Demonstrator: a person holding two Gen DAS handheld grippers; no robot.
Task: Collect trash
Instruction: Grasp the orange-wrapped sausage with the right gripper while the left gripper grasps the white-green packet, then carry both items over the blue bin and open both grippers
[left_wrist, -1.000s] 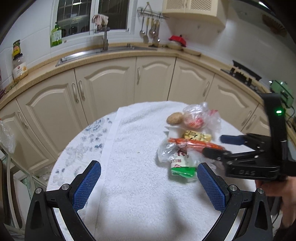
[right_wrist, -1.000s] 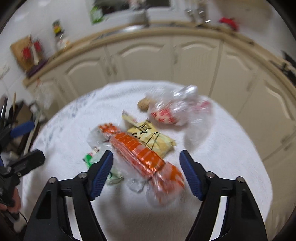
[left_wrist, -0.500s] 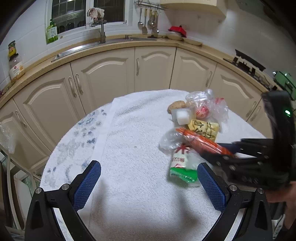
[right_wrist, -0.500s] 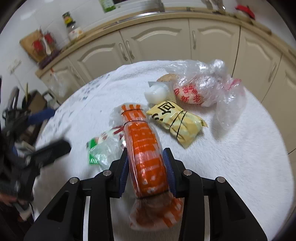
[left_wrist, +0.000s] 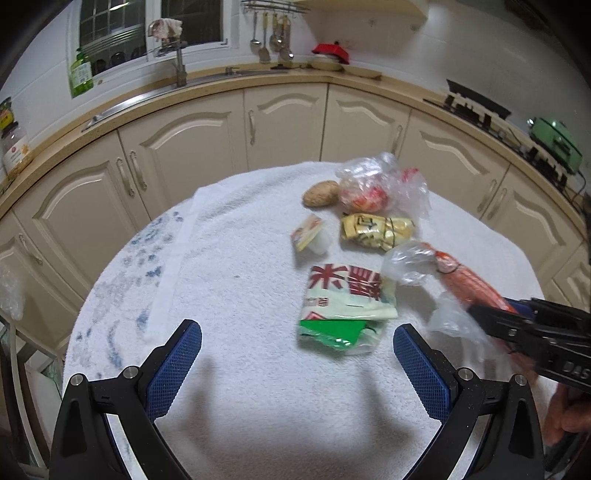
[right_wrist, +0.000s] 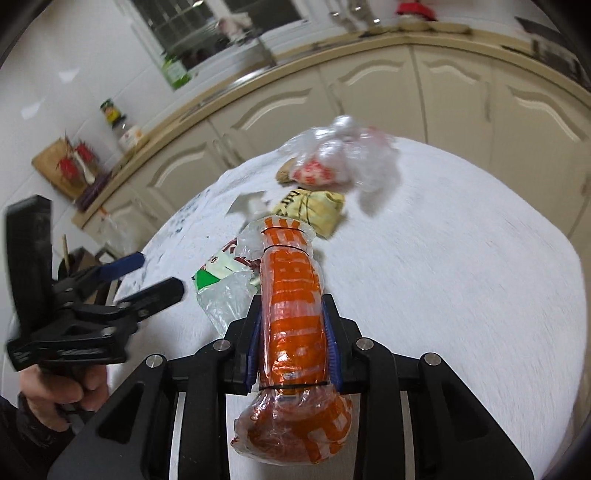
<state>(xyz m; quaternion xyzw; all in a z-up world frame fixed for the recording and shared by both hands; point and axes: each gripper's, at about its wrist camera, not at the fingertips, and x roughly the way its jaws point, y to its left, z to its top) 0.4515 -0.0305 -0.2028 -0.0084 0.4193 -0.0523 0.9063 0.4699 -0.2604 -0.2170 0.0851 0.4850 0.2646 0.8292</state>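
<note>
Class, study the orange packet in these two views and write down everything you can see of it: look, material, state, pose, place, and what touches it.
The orange packet is a long roll in glossy clear film printed with orange and white blocks, tied by thin black bands near both ends. Its near end bulges crumpled. The right gripper is shut on its middle, blue pads pressing both sides. It points toward the yellow packet. Whether it is clear of the white towel cannot be told.
</note>
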